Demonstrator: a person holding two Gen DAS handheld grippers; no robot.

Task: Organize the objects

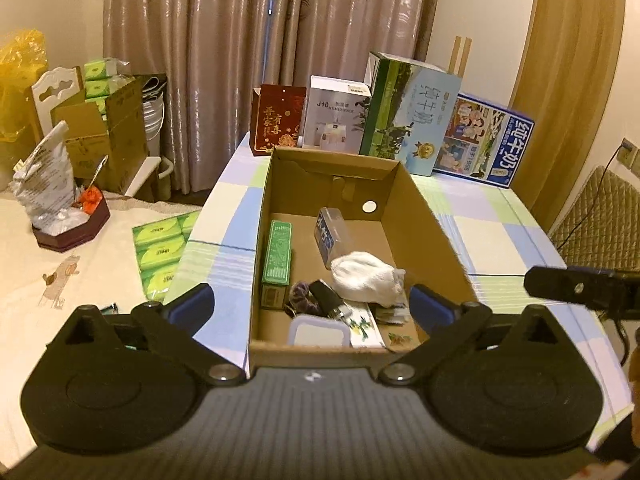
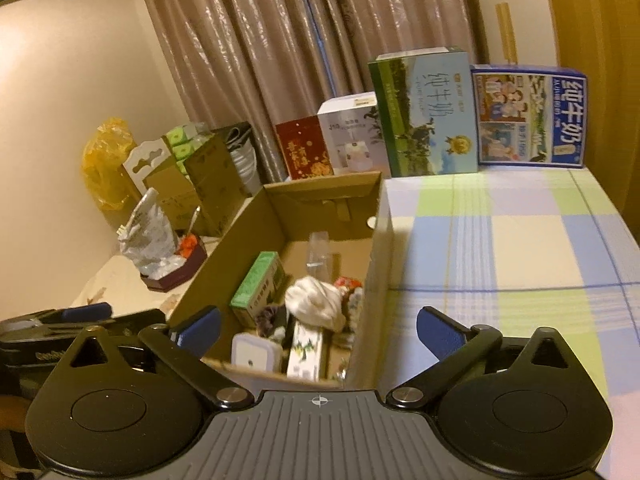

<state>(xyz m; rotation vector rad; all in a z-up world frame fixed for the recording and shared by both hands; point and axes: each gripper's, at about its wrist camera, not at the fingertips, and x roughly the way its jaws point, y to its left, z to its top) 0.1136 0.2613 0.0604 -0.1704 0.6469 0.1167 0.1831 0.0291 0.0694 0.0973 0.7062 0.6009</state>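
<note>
An open cardboard box stands on a checked tablecloth. Inside lie a green carton, a clear blue-labelled bottle, a white cloth bundle, a black lighter-like item, a small white container and a flowered flat pack. My left gripper hovers open over the box's near edge, holding nothing. My right gripper is open over the box's near right corner. The right gripper's body shows at right in the left wrist view.
Four upright cartons line the table's back: red, white humidifier box, green milk carton, blue milk carton. A neighbouring table at left holds green tissue packs, a dark tray, cardboard boxes. A padded chair stands right.
</note>
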